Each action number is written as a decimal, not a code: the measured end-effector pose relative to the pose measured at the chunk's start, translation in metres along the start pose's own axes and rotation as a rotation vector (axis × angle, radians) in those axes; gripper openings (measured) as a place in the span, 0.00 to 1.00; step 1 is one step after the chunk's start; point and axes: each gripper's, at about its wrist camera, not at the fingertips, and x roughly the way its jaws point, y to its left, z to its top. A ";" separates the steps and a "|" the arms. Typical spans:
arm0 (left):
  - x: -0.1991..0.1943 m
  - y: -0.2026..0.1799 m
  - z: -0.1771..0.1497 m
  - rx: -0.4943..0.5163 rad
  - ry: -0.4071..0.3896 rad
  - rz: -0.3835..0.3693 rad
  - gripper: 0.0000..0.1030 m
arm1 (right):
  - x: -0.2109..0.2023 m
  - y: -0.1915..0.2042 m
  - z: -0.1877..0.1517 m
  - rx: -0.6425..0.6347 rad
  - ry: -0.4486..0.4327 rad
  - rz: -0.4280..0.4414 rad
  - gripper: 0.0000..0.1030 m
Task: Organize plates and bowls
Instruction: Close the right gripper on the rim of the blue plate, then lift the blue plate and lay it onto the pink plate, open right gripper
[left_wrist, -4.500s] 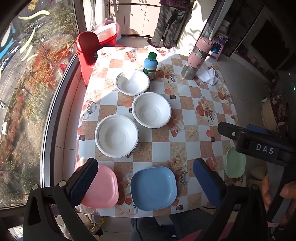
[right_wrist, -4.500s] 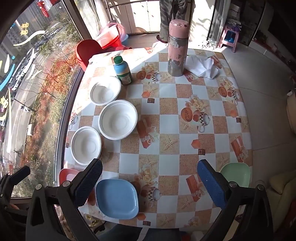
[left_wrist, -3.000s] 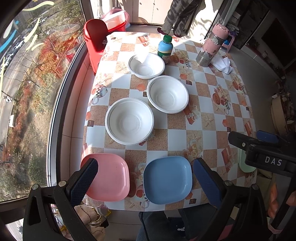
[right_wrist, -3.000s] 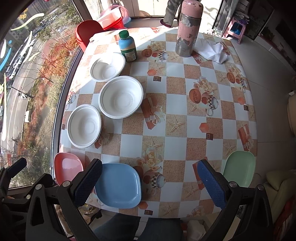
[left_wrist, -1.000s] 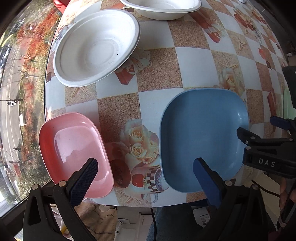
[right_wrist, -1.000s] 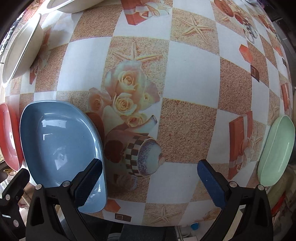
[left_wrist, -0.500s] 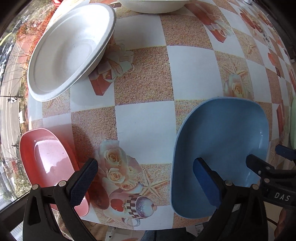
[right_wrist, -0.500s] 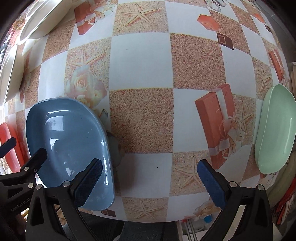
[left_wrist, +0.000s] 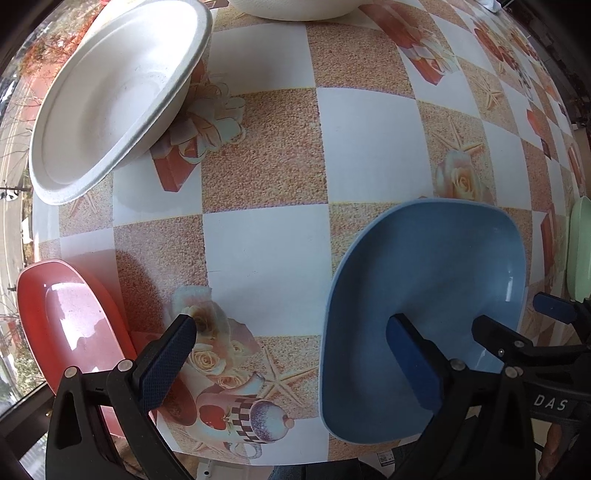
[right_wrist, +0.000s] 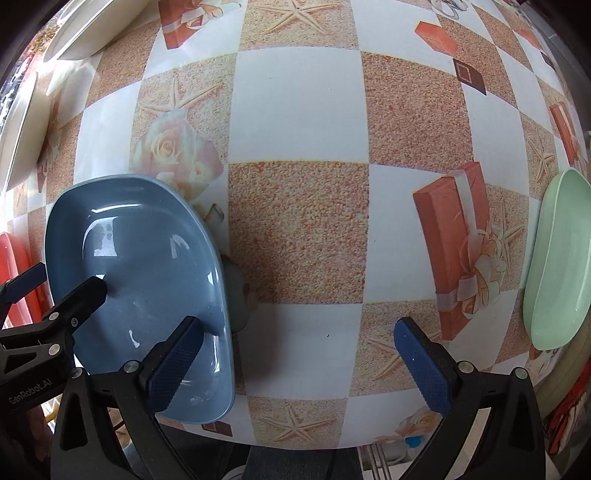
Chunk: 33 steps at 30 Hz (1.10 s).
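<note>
In the left wrist view, the left gripper (left_wrist: 291, 358) was seen low over the near edge of the table (left_wrist: 362, 155), its jaws spread wide and holding nothing. One finger was set over the inside of the blue plate (left_wrist: 436, 280); the other hung over bare cloth between that plate and the pink plate (left_wrist: 70, 321). Whether the pad touched the blue plate could not be told. A white bowl (left_wrist: 110, 96) was seen well apart at the far left, and a strip of the green plate (left_wrist: 580, 243) at the right edge. The step in hand was judged to be the first pick-up, with the blue plate as the likely object and no stacking yet done.

In the right wrist view, the right gripper (right_wrist: 295, 362) was likewise seen with jaws parted and empty. Its left finger overlapped the near right rim of the blue plate (right_wrist: 147, 280); its right finger lay over bare cloth, with the green plate (right_wrist: 554, 266) near, at the table's right edge. The left gripper's fingertip (right_wrist: 92, 291) was seen over the plate's left part. The next move was judged to call for a rim to be brought between one pair of pads and pinched, the glossy plate being likely to slip.
</note>
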 end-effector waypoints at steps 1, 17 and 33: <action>-0.002 -0.005 0.002 0.013 0.006 0.003 0.96 | 0.002 -0.001 0.001 0.003 0.015 0.002 1.00; -0.009 -0.046 0.003 0.102 0.067 -0.055 0.40 | 0.005 0.011 0.002 0.001 0.064 0.153 0.13; -0.042 -0.007 0.007 0.066 0.005 -0.018 0.40 | -0.005 0.083 0.017 -0.141 0.067 0.134 0.13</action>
